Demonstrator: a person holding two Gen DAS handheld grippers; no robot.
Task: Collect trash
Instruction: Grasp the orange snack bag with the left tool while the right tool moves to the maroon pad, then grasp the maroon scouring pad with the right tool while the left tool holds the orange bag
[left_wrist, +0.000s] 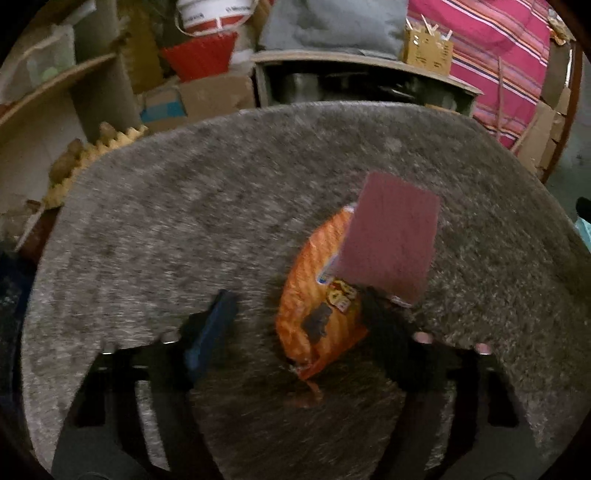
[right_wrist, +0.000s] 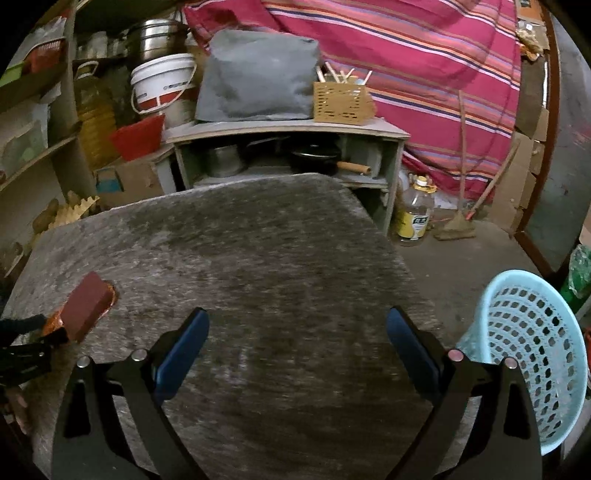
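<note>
An orange snack wrapper (left_wrist: 317, 306) lies on the grey table (left_wrist: 184, 221), with a maroon box (left_wrist: 391, 236) partly over it. My left gripper (left_wrist: 299, 332) is open around the wrapper's near end; its left blue pad (left_wrist: 212, 332) shows, the right finger (left_wrist: 391, 332) looks dark and blurred against the box's near edge. In the right wrist view the box (right_wrist: 88, 310) and wrapper (right_wrist: 55, 325) sit at the table's left edge by the left gripper. My right gripper (right_wrist: 295, 350) is open and empty over the table (right_wrist: 277, 240). A light blue perforated basket (right_wrist: 532, 354) stands on the floor at the right.
Behind the table is a low shelf unit (right_wrist: 288, 133) with pots, a grey bag (right_wrist: 258, 77) and a wicker holder (right_wrist: 341, 101). A white bucket (right_wrist: 162, 86), red tub (right_wrist: 138, 140) and cardboard boxes stand left. An oil bottle (right_wrist: 415, 210) and broom sit on the floor.
</note>
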